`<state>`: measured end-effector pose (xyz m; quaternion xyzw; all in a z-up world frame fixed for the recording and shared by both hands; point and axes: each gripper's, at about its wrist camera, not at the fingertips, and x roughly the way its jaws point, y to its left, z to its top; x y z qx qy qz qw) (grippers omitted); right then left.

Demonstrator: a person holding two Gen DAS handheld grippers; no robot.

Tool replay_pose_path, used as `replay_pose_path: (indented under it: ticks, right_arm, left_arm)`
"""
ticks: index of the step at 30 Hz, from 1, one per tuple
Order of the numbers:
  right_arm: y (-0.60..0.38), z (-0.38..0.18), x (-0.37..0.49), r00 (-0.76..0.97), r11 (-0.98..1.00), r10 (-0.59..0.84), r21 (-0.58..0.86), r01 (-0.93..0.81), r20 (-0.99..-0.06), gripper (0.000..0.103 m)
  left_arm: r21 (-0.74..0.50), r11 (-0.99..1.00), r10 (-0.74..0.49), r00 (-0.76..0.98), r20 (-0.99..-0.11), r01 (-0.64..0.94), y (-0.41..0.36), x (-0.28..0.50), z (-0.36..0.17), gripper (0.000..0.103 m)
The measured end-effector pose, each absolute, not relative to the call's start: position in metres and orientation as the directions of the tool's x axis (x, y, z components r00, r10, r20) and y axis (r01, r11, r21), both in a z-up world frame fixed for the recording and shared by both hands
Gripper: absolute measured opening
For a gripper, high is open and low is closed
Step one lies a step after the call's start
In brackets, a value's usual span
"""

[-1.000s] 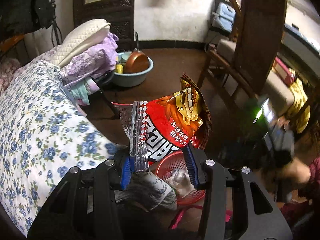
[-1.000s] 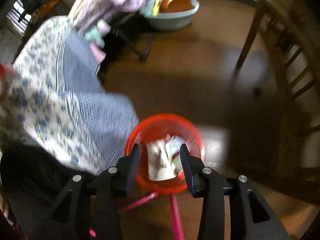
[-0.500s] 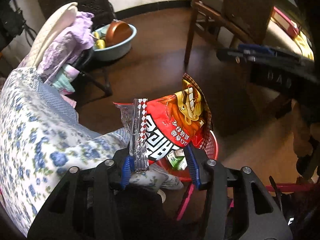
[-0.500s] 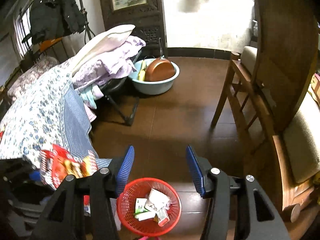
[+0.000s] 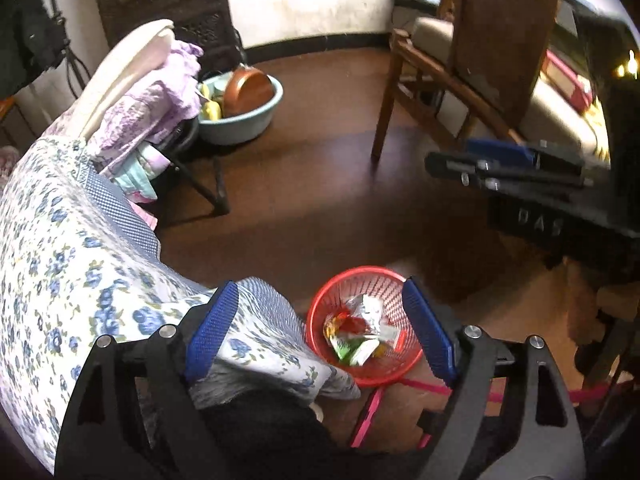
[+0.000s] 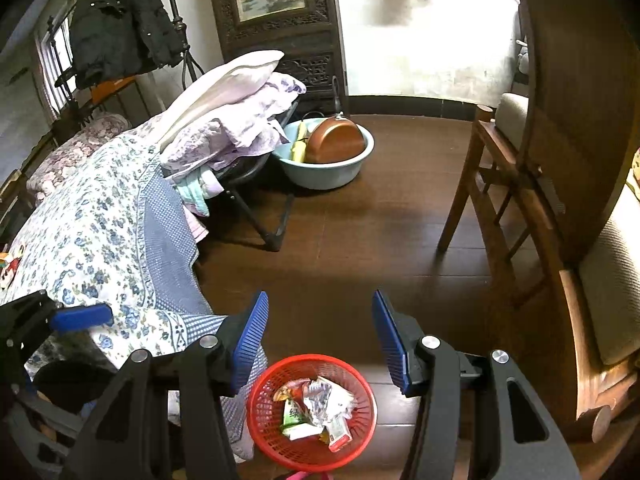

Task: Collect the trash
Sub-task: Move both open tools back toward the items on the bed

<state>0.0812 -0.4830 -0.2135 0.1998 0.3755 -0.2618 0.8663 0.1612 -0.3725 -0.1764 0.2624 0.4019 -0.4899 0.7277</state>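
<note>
I hold my left gripper [image 5: 320, 328] with jaws spread and empty, just above the red basket [image 5: 352, 280] of wrappers [image 5: 360, 332] on the brown floor [image 5: 312, 192]. My right gripper [image 6: 320, 336], also spread wide, hangs over the basket; only its view shows the coat [image 6: 116, 28] beyond the floral bedspread [image 6: 92, 232].

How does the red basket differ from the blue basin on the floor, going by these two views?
The red basket is a mesh container; the blue basin has solid walls. The red basket holds crumpled wrappers; the blue basin holds a copper-coloured pan leaning on its rim. The red basket sits beside the floral quilt; the blue basin sits farther back, near the carved cabinet. Both are round and stand on the brown floor.
</note>
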Motion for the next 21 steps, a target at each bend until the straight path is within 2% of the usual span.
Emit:
replay_pose_path:
  ticks: [7,10,14,18,21]
  right_arm:
    - [-0.467,-0.203,0.085,0.636,0.809,-0.28,0.18,0.56,-0.719,0.058]
    - [-0.458,-0.195,0.09,0.656,0.824,-0.282,0.174,0.54,-0.7,0.058]
    - [-0.444,-0.185,0.099,0.684,0.835,-0.289,0.173,0.522,-0.67,0.06]
    - [-0.427,-0.172,0.118,0.731,0.84,-0.259,0.225,0.493,-0.632,0.063]
    - [-0.408,-0.164,0.144,0.767,0.858,-0.207,0.264,0.441,-0.607,0.064]
  left_arm:
    - [-0.091,0.461,-0.621,0.248,-0.744,0.883,-0.342,0.175,-0.154,0.081]
    - [-0.079,0.496,-0.654,0.313,-0.688,0.864,-0.321,0.177,-0.142,0.081]
    - [-0.002,0.596,-0.62,0.458,-0.637,0.803,-0.29,0.19,-0.135,0.085]
    - [-0.042,0.69,-0.59,0.527,-0.612,0.723,-0.254,0.224,-0.125,0.087]
    - [-0.03,0.781,-0.523,0.626,-0.579,0.624,-0.219,0.254,-0.115,0.094]
